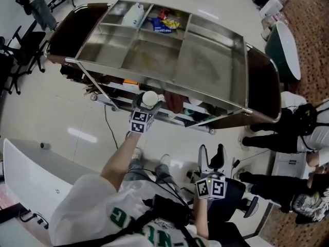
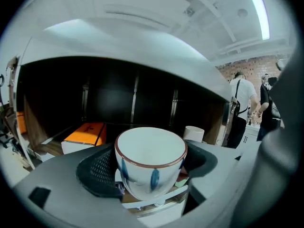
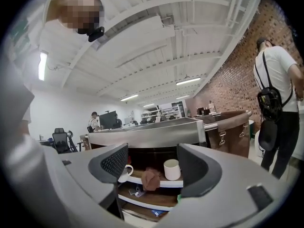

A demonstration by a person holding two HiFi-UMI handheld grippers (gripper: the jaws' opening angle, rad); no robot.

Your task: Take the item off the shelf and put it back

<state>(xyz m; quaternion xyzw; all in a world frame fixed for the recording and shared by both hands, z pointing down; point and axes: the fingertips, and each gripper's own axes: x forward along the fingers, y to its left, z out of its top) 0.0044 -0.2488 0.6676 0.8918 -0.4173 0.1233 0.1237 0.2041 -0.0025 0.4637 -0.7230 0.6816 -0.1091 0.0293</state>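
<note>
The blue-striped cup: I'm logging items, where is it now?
The cup is held in the jaws of the left gripper, centre-left in the head view, close before the cart, with an orange box behind-left.

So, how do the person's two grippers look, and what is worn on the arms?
Both the left gripper and the right gripper have a grey body, jaws lined with black dimpled pads, and a white cube with black square markers. The person wears a white short-sleeved shirt with green lettering; black straps and thin cables cross it.
</note>
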